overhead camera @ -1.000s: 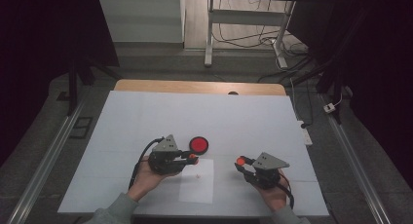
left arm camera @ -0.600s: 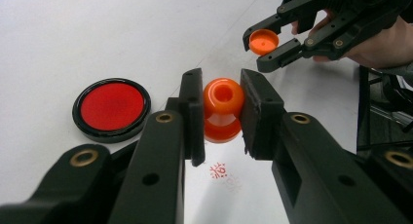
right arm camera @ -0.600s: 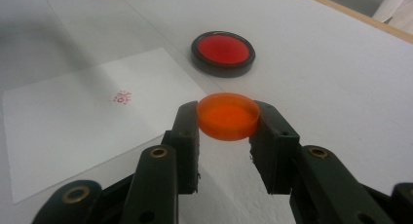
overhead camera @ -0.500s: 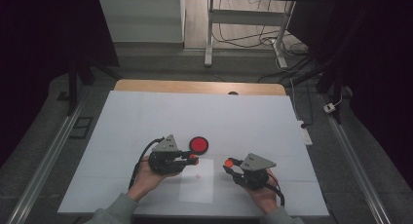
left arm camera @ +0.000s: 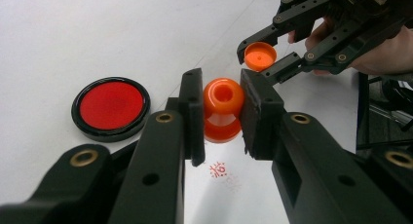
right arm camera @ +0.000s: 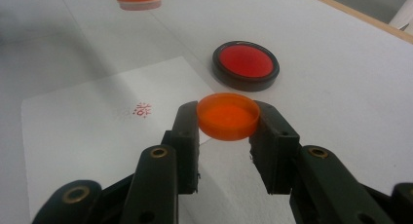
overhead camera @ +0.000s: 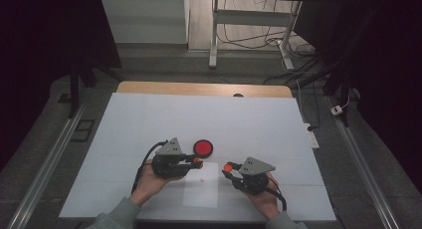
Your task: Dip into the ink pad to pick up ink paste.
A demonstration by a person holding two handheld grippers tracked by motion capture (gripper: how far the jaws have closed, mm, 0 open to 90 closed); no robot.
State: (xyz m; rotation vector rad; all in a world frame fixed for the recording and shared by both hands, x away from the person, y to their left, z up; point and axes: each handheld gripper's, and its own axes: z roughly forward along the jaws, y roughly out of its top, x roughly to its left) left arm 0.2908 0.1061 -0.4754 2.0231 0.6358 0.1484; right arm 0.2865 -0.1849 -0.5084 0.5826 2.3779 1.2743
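My left gripper (left arm camera: 221,118) is shut on an orange knob-shaped stamp (left arm camera: 223,107), held just above the table. My right gripper (right arm camera: 228,125) is shut on a flat orange cap (right arm camera: 228,116). In the left gripper view the cap (left arm camera: 259,56) hangs just beyond the stamp, a short gap away. From above, the left gripper (overhead camera: 197,163) and right gripper (overhead camera: 228,168) point at each other over a white paper sheet (overhead camera: 201,194). A round black-rimmed red ink pad (overhead camera: 203,148) lies just behind the stamp (overhead camera: 198,161). The sheet bears a small red stamp print (right arm camera: 141,109).
The white table top (overhead camera: 149,119) stretches wide to the left, right and back, ending in a wooden strip (overhead camera: 204,88) at the far edge. Beyond it are a metal desk frame (overhead camera: 249,35) and cables on the floor.
The right gripper has carried the orange cap leftward, close to the left gripper's stamp. The left gripper and the ink pad have stayed put.
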